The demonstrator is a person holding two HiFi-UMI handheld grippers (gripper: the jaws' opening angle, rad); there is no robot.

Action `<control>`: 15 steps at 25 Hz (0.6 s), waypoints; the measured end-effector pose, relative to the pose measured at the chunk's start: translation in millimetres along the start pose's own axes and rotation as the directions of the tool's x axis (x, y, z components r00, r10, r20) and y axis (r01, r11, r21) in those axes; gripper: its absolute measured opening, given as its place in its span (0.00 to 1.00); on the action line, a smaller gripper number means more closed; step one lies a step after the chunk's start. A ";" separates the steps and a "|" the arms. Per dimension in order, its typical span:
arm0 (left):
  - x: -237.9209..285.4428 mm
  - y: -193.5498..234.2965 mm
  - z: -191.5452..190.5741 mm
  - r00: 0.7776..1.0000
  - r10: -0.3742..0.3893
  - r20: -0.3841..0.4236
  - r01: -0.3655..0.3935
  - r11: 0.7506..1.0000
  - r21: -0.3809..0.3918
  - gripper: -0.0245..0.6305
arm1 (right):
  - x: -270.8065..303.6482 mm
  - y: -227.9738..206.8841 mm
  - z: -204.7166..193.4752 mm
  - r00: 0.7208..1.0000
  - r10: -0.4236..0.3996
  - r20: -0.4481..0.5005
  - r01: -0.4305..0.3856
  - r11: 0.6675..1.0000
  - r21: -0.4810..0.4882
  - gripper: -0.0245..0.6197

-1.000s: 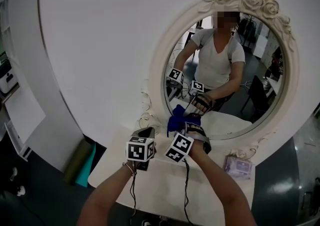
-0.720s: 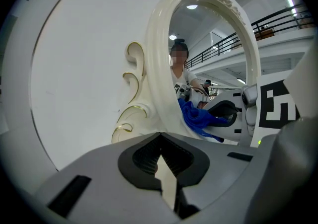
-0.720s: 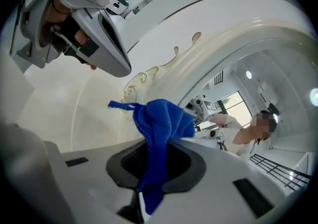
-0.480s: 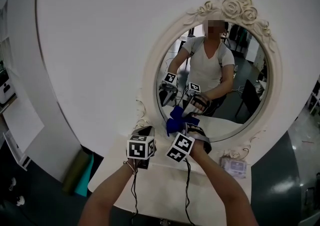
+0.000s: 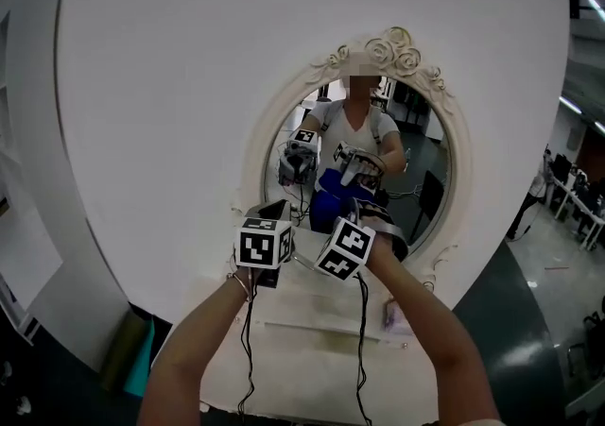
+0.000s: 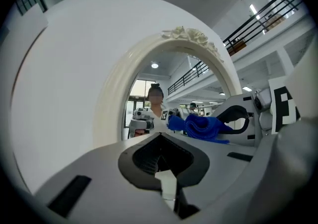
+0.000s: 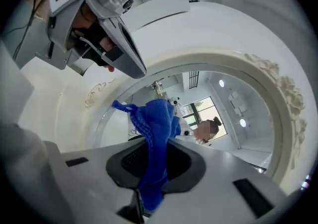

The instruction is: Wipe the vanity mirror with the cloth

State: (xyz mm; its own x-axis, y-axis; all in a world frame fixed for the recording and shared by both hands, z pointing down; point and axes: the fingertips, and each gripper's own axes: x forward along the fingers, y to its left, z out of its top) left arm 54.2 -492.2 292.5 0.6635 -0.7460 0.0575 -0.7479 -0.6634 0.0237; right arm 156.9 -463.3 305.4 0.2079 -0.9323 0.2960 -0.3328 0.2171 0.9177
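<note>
White curved wall (image 5: 161, 93) fills the background, and the oval vanity mirror (image 5: 421, 169) in its rose-carved frame (image 5: 392, 48) stands against it on a white tabletop (image 5: 312, 344).

At left, your left gripper (image 6: 166, 181) hangs just in front of the lower left frame. Its 2 jaws are drawn together with nothing between them, and it takes no part in the wiping.

Just to its right, your right gripper (image 7: 149, 190) has its jaws clamped on the lower end of the blue cloth (image 7: 156, 121). The rest of the cloth stands up bunched ahead of the jaws. In the head view the cloth (image 5: 331, 209) sits at the lower left of the glass, level with your right gripper (image 5: 364, 218) and close against its own reflection. Whether it presses on the glass or rides just off it cannot be told.

No streak, damp patch or dust line shows on the mirror, so nothing marks which part is already wiped. By position alone, you are working the lower left. The centre, the top and the whole right side look left to cover.

Farther right, a small packet (image 5: 392, 315) lies on the tabletop near the frame's foot.
</note>
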 end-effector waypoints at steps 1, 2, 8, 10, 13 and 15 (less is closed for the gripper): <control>1.8 -4.6 13.1 1.000 -0.009 0.014 0.008 1.000 0.011 0.04 | -5.3 -14.3 -1.8 1.000 -0.021 -0.004 0.021 1.000 0.001 0.14; 3.6 -7.8 25.7 1.000 -0.014 0.025 0.013 1.000 0.026 0.04 | -10.5 -28.7 -2.9 0.999 -0.042 -0.007 0.042 0.999 0.002 0.14; 12.9 -24.8 89.2 0.996 -0.015 0.082 0.006 0.993 0.115 0.04 | -35.2 -102.1 -12.2 0.990 -0.140 -0.033 0.140 0.990 0.006 0.14; 16.0 -31.9 106.2 0.995 -0.024 0.096 0.012 0.993 0.121 0.04 | -43.5 -123.6 -12.3 0.986 -0.165 -0.033 0.166 0.986 0.014 0.14; 21.4 -36.4 133.6 0.993 -0.016 0.118 0.001 0.992 0.126 0.04 | -56.3 -156.5 -8.4 0.976 -0.218 -0.030 0.218 0.976 0.000 0.14; 23.9 -36.5 152.6 0.990 -0.005 0.138 -0.011 0.993 0.118 0.04 | -63.4 -176.8 -3.5 0.967 -0.252 -0.025 0.251 0.968 -0.029 0.14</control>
State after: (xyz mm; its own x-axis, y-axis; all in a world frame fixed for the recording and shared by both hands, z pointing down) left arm 100.4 -494.8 140.7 0.6638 -0.7435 -0.0809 -0.7477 -0.6573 -0.0948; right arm 205.7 -441.5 125.4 0.3082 -0.9493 0.0621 -0.2427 -0.0153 0.9700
